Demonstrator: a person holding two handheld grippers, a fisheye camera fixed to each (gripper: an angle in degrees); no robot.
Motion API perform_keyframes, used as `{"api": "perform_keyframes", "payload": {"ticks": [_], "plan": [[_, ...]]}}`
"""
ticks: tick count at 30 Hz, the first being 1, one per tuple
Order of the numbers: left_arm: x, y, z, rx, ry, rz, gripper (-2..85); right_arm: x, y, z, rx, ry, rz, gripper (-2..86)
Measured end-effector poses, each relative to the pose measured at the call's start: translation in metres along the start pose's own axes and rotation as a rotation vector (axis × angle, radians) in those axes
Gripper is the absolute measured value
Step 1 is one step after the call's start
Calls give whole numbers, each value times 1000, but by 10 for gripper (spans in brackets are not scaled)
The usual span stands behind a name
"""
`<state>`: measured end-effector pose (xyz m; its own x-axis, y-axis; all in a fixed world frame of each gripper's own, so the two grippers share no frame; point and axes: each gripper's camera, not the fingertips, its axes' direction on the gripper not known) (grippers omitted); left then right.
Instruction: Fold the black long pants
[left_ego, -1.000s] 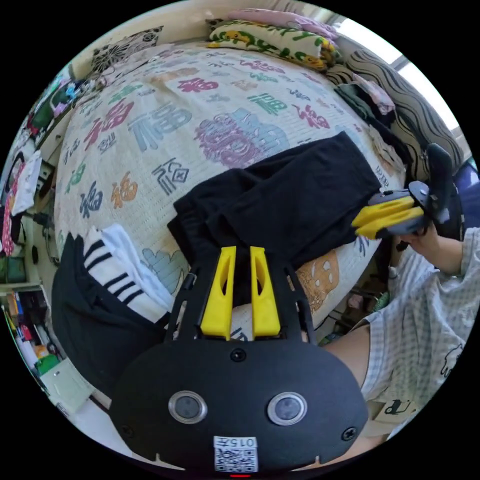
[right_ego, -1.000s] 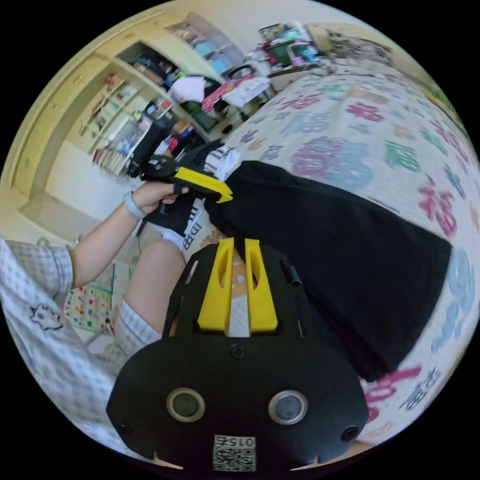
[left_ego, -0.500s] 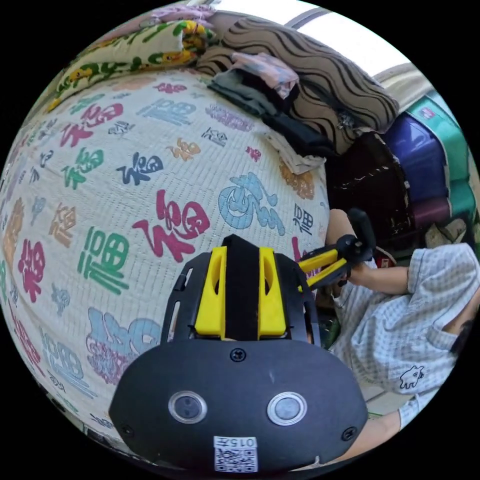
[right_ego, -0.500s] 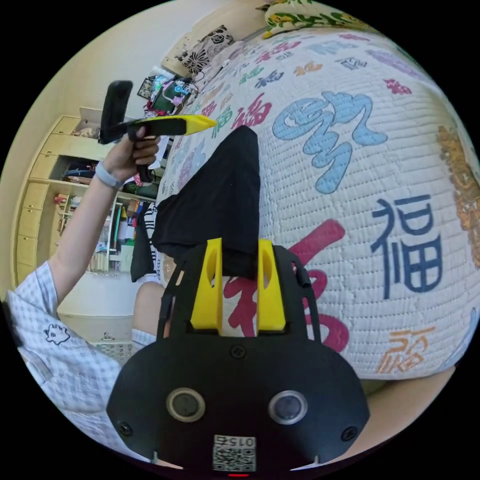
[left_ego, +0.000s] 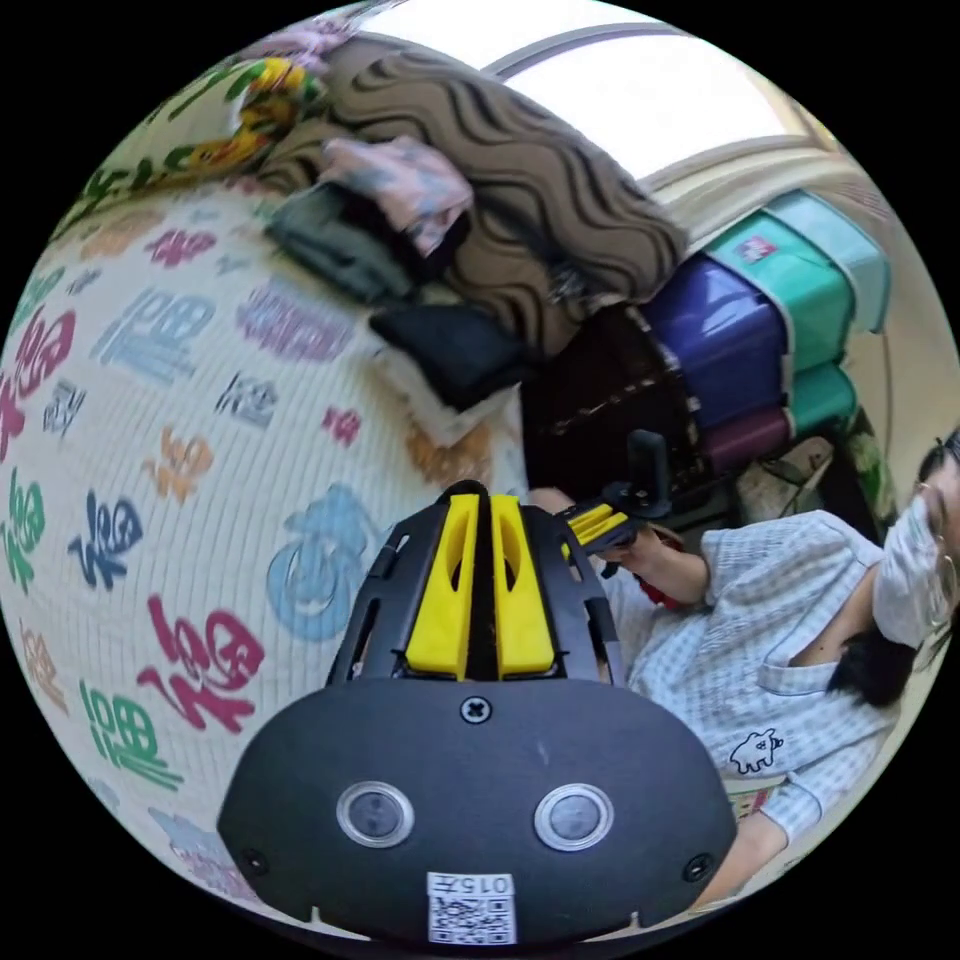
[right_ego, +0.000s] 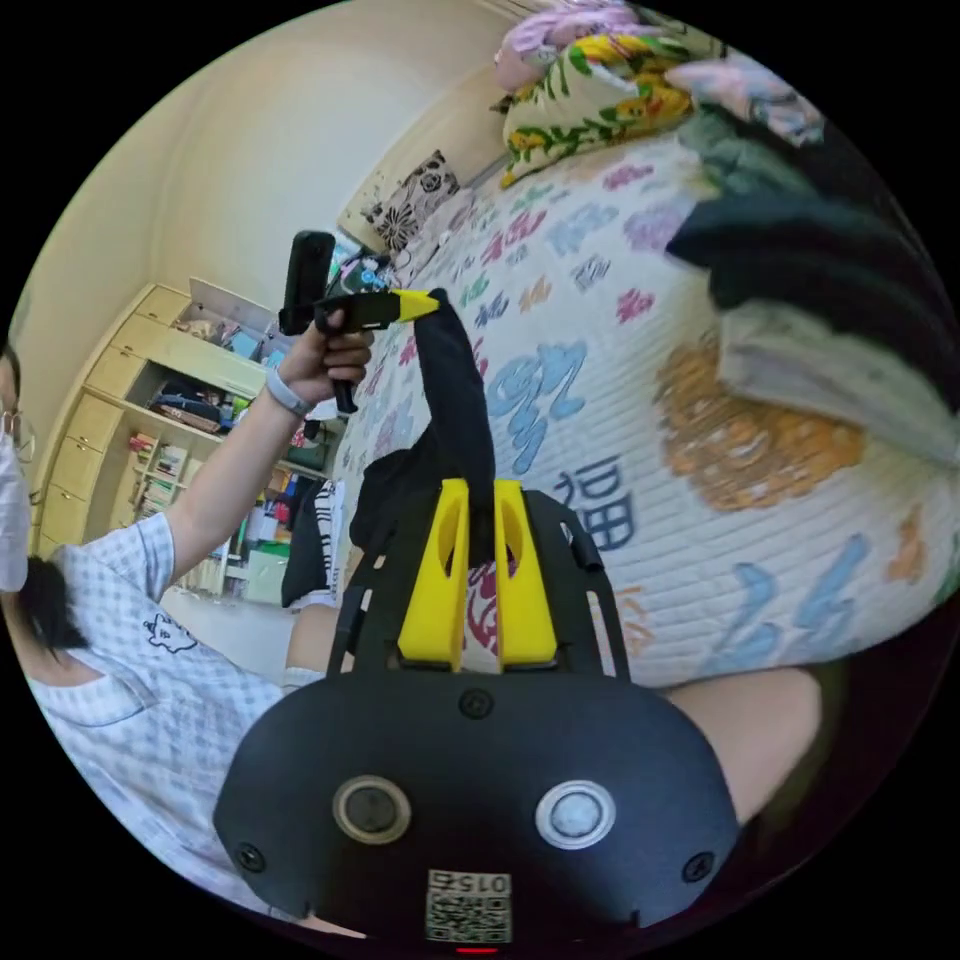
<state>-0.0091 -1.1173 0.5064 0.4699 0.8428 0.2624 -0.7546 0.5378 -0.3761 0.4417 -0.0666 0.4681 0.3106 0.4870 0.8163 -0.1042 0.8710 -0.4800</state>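
My left gripper (right_ego: 428, 304) and right gripper (right_ego: 478, 497) both pinched the black pants (right_ego: 452, 400), stretched lengthwise between them above the bed (right_ego: 640, 400); the hanging bunch hid behind my jaws.

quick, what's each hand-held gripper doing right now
Left hand-held gripper: closed on the pants.
Right hand-held gripper: closed on the pants.

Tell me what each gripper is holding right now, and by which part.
Both hold the black pants, stretched between them above the bedspread. The left gripper pinches one end; the right gripper pinches the other. Which end is waistband or hem cannot be told.
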Motion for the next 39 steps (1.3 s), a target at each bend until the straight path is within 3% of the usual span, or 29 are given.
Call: {"api": "perform_keyframes", "payload": {"ticks": [4, 7, 13, 16, 22, 24, 27, 30, 33, 35, 39], "plan": [[38, -1, -48, 150, 52, 133, 5, -62, -10, -59, 58, 152, -161, 49], [34, 38, -94, 218, 82, 122, 3, -117, -5, -42, 36, 91, -293, 50], [-12, 190, -167, 311, 106, -116, 0, -188, 9, 74, -153, -138, -377, 52], [-44, 267, -178, 341, 90, -306, -1, -207, 21, 134, -271, -118, -392, 53], [-93, 359, -144, 384, 118, -594, 3, -214, 41, 190, -501, -92, -389, 75], [-88, 369, -143, 428, 95, -591, 5, -219, 42, 173, -496, -133, -392, 74], [-52, 370, -151, 482, -104, -530, 6, -233, 40, 130, -441, -176, -426, 68], [-3, 354, -146, 507, -220, -416, 6, -239, 37, 99, -335, -93, -482, 56], [22, 329, -110, 414, -249, -346, 5, -229, 33, 110, -331, 61, -452, 13], [14, 327, -71, 306, -300, -399, 3, -222, 39, 139, -464, 89, -449, 0], [-1, 350, -37, 260, -349, -485, -4, -230, 53, 149, -489, 147, -493, -5]]}}
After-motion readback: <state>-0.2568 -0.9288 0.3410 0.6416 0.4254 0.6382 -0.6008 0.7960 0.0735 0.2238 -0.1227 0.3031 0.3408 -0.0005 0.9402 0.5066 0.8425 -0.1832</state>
